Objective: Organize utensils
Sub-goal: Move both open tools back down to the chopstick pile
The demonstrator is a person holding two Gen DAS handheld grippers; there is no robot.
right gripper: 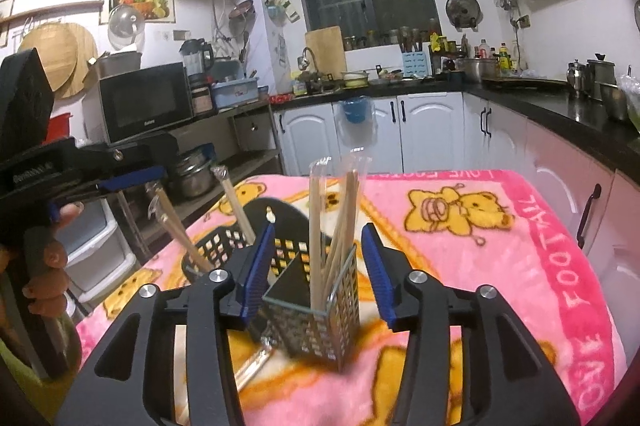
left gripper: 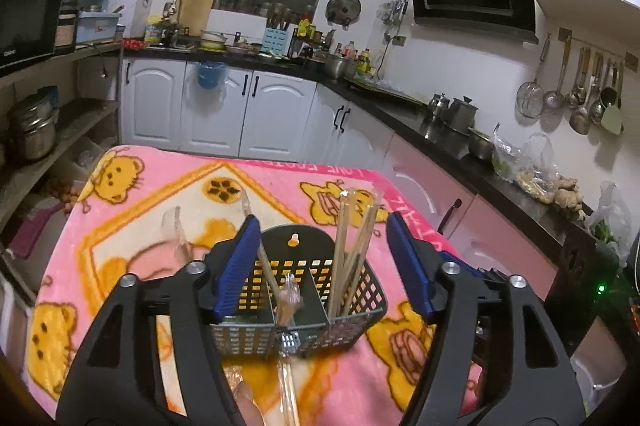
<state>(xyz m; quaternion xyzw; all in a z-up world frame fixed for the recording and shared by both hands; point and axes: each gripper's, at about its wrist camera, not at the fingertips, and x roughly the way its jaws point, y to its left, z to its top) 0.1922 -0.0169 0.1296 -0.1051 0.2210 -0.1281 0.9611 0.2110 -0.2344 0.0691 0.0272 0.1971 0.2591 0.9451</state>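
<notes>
On pink blanket [left gripper: 132, 194]: caddy [left gripper: 296, 306] upright, wrapped chopsticks [left gripper: 352, 246] sorted into compartments | left gripper [left gripper: 324, 262] spread, empty | right gripper [right gripper: 320, 270] spread around caddy, pads clear | likely just released.

Both tongs [left gripper: 320, 258] [right gripper: 318, 270] are black plastic with ribbed blue pads [left gripper: 236, 266] (silver screws at the pivots).

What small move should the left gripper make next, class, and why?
Probably lower the open left gripper toward the wrapped chopsticks lying on the pink blanket in front of the utensil caddy. Its jaws hold nothing, and that pair is not yet in a compartment.
</notes>
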